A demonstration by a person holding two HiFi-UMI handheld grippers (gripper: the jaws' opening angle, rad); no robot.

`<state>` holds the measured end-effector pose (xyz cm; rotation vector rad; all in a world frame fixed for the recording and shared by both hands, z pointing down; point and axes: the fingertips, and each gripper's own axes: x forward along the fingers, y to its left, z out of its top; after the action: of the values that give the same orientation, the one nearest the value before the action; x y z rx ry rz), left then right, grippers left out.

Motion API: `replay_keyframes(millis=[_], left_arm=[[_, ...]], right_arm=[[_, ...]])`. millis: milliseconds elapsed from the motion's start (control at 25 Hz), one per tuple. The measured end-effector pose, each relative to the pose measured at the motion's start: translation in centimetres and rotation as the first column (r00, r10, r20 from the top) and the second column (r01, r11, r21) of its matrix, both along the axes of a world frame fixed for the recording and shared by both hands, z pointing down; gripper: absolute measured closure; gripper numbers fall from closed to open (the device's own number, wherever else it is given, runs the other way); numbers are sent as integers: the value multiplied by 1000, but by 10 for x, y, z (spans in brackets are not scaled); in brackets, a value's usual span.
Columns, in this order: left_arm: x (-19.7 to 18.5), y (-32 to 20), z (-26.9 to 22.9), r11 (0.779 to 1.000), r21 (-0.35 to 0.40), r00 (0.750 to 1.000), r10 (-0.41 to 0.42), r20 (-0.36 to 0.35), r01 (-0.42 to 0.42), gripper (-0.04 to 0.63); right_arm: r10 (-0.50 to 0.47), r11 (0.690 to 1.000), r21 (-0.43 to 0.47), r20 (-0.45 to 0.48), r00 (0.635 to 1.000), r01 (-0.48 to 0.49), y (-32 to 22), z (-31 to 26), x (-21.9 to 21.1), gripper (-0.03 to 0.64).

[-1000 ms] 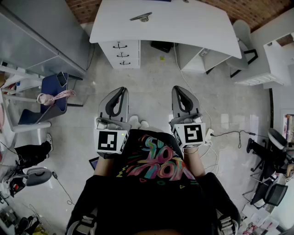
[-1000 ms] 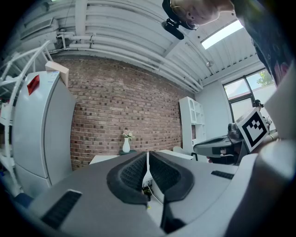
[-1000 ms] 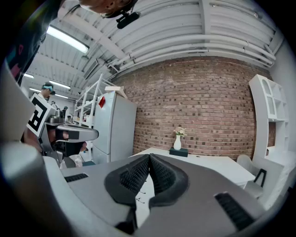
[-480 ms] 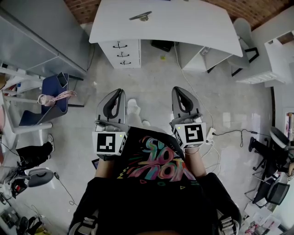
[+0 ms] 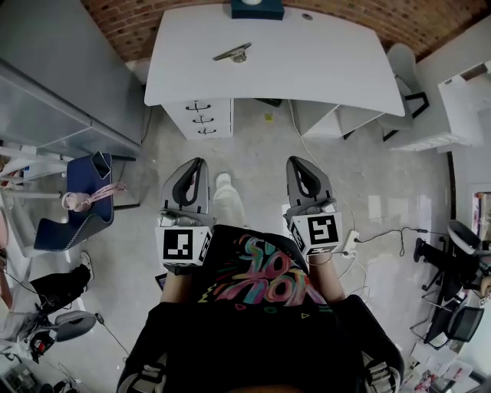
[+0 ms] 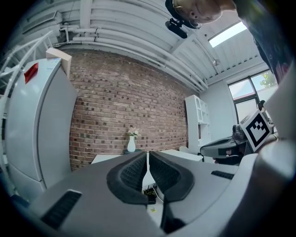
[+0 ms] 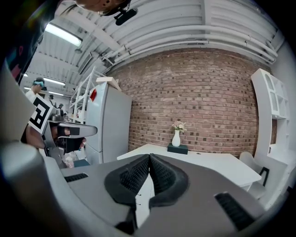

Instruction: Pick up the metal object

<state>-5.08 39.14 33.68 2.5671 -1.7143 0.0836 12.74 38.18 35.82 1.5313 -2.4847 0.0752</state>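
Metal object (image 5: 234, 54) lying on the white tabletop (image 5: 330, 61), well ahead of both grippers. Left gripper (image 5: 196, 163) and right gripper (image 5: 301, 161): jaws closed together, nothing between them.

The metal object (image 5: 234, 53) on the white table (image 5: 330, 61) shows too small to tell its kind; the dark box (image 5: 257, 8) is cut by the top edge

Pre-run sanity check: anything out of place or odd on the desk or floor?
Nothing looks spilled or damaged. The metal object lies at a slant on the white desk, toward its left side. Only oddity: a power strip with loose cables on the floor at the person's right, possibly a trip hazard.
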Motion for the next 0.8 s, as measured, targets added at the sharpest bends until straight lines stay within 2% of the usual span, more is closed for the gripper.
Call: replay_keyframes(millis=[400, 800], left_arm=[[-40, -158, -13, 998, 16, 998, 62, 16, -62, 561], [-54, -236, 8, 990, -54, 992, 127, -13, -128, 561]], right_arm=[[44, 999, 14, -5, 999, -44, -149, -15, -38, 598], [105, 993, -54, -35, 994, -107, -219, -1, -56, 598]])
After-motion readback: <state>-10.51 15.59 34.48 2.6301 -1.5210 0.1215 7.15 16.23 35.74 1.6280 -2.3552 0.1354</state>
